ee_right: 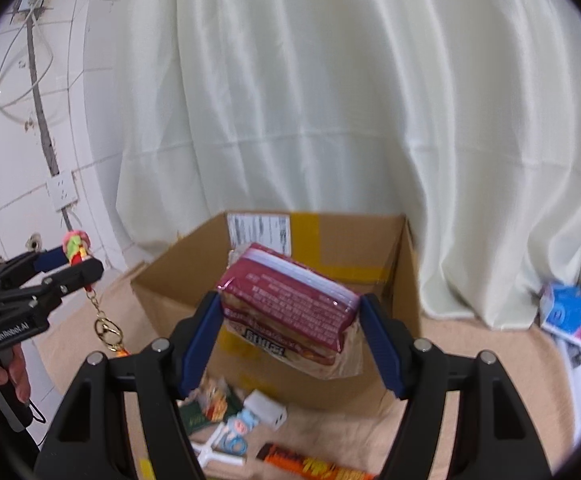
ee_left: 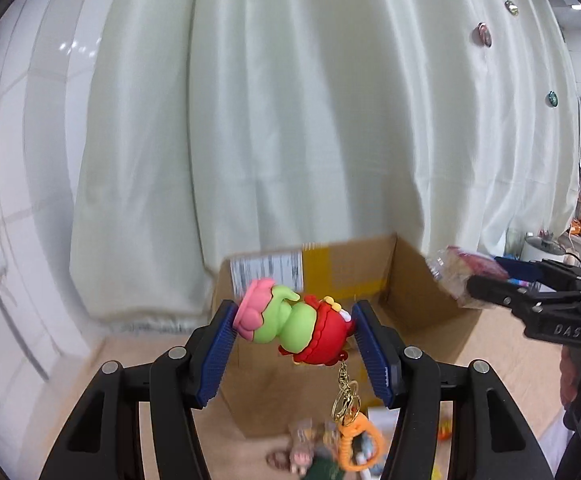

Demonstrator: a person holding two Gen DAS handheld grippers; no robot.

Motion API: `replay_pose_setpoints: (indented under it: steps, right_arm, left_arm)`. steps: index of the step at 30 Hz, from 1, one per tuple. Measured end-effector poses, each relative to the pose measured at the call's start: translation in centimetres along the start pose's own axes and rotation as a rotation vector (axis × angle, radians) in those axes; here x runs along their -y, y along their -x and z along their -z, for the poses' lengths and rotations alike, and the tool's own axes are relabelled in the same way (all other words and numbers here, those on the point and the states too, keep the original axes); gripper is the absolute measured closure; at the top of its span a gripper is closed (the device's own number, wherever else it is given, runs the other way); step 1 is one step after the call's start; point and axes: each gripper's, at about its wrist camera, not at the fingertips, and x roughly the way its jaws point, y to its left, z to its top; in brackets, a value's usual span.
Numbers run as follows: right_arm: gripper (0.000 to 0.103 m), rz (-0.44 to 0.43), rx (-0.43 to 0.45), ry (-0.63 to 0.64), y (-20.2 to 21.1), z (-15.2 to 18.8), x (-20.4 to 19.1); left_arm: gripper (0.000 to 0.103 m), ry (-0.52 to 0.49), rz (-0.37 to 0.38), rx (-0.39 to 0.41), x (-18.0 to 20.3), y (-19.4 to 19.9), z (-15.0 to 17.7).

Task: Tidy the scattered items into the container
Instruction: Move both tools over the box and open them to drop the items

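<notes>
Cardboard box [ee_right: 330, 264] sits open ahead on the tabletop [ee_right: 470, 360]; left tool [ee_left: 294, 330] clamped on a keychain toy [ee_left: 290, 320], right tool [ee_right: 290, 312] clamped on a snack pack [ee_right: 290, 308], both aloft short of the box, so carry-over step; next, clear the rim, then release.

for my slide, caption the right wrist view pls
Right gripper holding a maroon snack pack above the open cardboard box, more items scattered below.

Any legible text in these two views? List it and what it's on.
"GenRobot.AI": left gripper body.
"DAS": right gripper body.
Shipping label on box: too blurred.
Snack pack print: too blurred.
Bar wrapper: unreadable.
</notes>
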Motion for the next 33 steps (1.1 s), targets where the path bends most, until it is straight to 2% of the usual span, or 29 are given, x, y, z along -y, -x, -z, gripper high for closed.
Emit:
replay_pose_setpoints:
  steps: [3, 8, 12, 16, 21, 29, 33]
  right_arm:
    - [0.030, -0.002, 0.017, 0.003, -0.7, -2.4, 0.5]
    - [0.030, -0.007, 0.015, -0.004, -2.7, -5.4, 1.3]
    - [0.030, 0.000, -0.003, -0.001, -4.6, -6.4, 1.7]
    - [0.030, -0.003, -0.019, -0.002, -6.1, -7.0, 2.3]
    - [0.030, -0.012, -0.068, -0.011, -8.9, -6.1, 2.8]
    - [0.030, -0.036, -0.206, -0.020, -13.6, -2.5, 3.0]
    - [0.030, -0.037, -0.260, -0.034, -14.8, -1.6, 3.2]
  left_arm:
    - [0.044, -0.005, -0.008, 0.027, 0.0, -0.9, -2.9]
    - [0.044, -0.008, -0.024, 0.012, -0.3, -5.0, -6.6]
    - [0.044, 0.003, -0.011, 0.011, -0.9, -7.7, -8.9]
    - [0.044, -0.014, -0.012, -0.007, -0.5, -10.3, -9.6]
    - [0.044, -0.003, 0.003, -0.086, 0.0, -13.8, -7.7]
    - [0.044, 0.029, 0.074, -0.308, 1.1, -20.4, -1.9]
    - [0.043, 0.004, 0.077, -0.406, 2.1, -21.8, 0.4]
